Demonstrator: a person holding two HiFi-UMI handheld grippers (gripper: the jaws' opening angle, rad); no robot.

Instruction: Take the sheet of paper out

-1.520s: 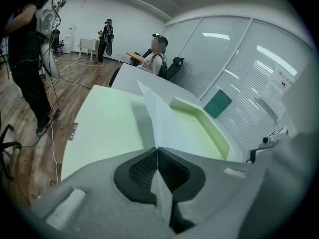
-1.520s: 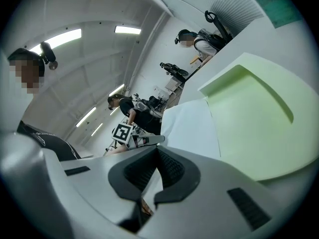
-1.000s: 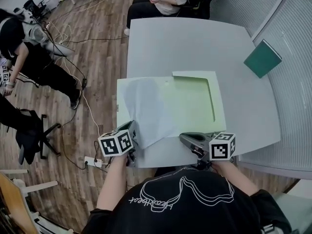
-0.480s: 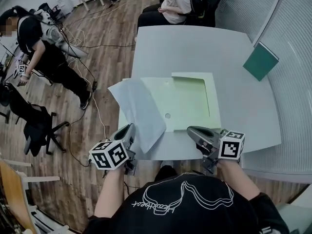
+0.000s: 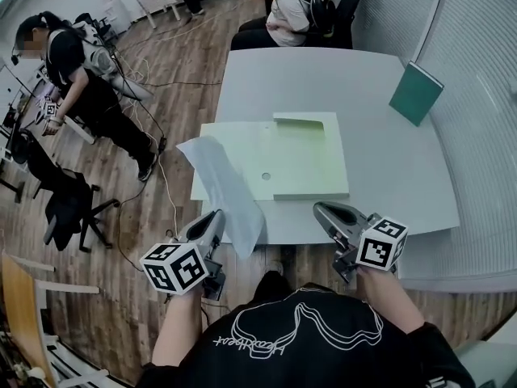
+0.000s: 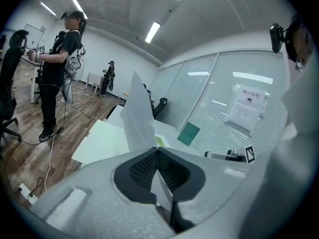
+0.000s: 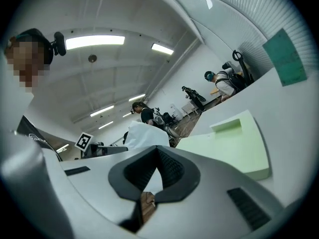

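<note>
Left gripper [image 5: 218,217] clenched on the lower corner of the thin white sheet of paper [image 5: 220,186], which stands raised over the near left edge of the grey table [image 5: 380,168], beside the flat pale green card folder [image 5: 299,164]; right gripper [image 5: 325,210] closed, empty.

Right gripper [image 7: 157,149]: jaws together, nothing between.
Folder [image 7: 234,143]: pale green, flat on the table [image 7: 291,113].
Sheet [image 7: 144,135]: white, raised, beside the left gripper [image 7: 119,148].
Book [image 7: 284,58]: green, against the blinds.
Background: standing person [image 7: 144,114], seated person [image 7: 219,81].
</note>
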